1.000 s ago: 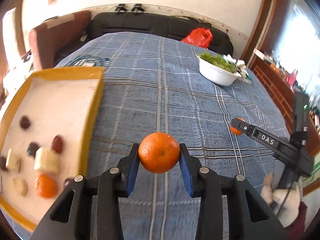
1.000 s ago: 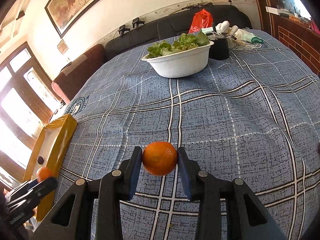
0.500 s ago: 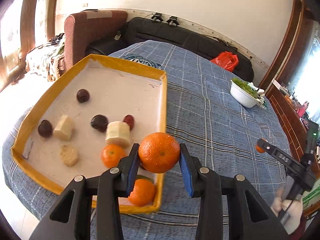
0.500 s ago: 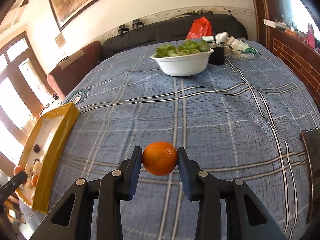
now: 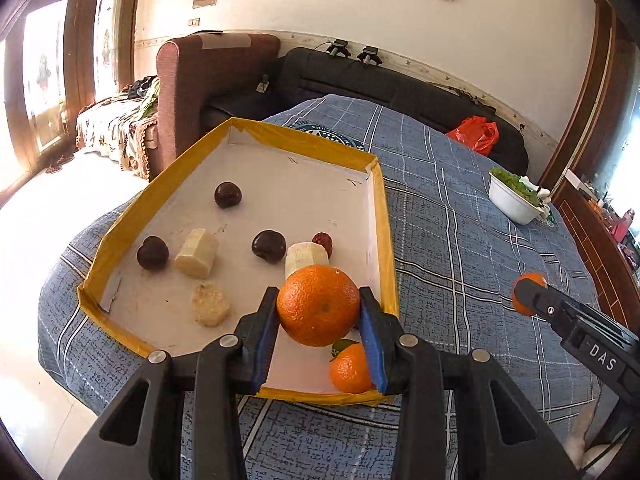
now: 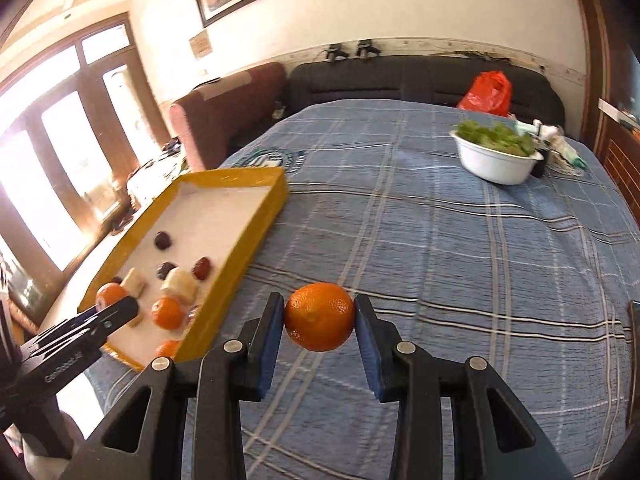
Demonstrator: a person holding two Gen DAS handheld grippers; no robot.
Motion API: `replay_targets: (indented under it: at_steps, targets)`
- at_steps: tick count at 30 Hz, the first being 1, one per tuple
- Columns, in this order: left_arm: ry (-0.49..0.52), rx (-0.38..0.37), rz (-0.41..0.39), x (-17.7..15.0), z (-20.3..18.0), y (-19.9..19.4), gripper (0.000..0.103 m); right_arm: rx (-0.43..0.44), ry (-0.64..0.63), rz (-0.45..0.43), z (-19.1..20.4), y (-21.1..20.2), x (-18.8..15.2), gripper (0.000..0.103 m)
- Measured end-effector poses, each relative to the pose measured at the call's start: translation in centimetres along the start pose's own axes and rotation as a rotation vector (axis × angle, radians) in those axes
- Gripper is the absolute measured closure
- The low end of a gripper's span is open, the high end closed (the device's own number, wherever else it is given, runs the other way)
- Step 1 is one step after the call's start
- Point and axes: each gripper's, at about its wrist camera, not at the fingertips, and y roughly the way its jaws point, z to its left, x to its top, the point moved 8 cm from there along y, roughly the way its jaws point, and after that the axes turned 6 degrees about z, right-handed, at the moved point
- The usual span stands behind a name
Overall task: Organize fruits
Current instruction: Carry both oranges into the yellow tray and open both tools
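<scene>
Fingers of the left gripper are clamped on an orange, held in the air above the near right corner of the yellow-rimmed tray. Fingers of the right gripper are clamped on a second orange, held over the blue plaid tablecloth, to the right of the tray. The tray sits at the left edge of the table. The left wrist view shows the tray floor plainly: three dark round fruits, one small red fruit, two pale cut chunks, a pale rough disc, and a small orange with a green leaf in the near right corner, just below the held orange. The right wrist view shows that same floor blurred, with two small oranges on it; one of them is hidden in the left view. The left view catches the right gripper from the side over the right part of the table; the right view catches the left gripper over the tray's near end. A white bowl of greens stands near the far right corner of the table.
</scene>
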Motion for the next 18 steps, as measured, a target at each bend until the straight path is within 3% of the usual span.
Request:
replay_targets:
  at_steps: [7, 18]
  targets:
    - [-0.038, -0.006, -0.002, 0.0, 2.1, -0.1, 0.066, 0.031, -0.070, 0.005, 4.0, 0.4, -0.3, 0.063]
    - [-0.190, 0.052, -0.024, 1.4, 9.3, -0.1, 0.066, 0.096, -0.115, 0.062, 8.3, 3.3, 0.1, 0.063]
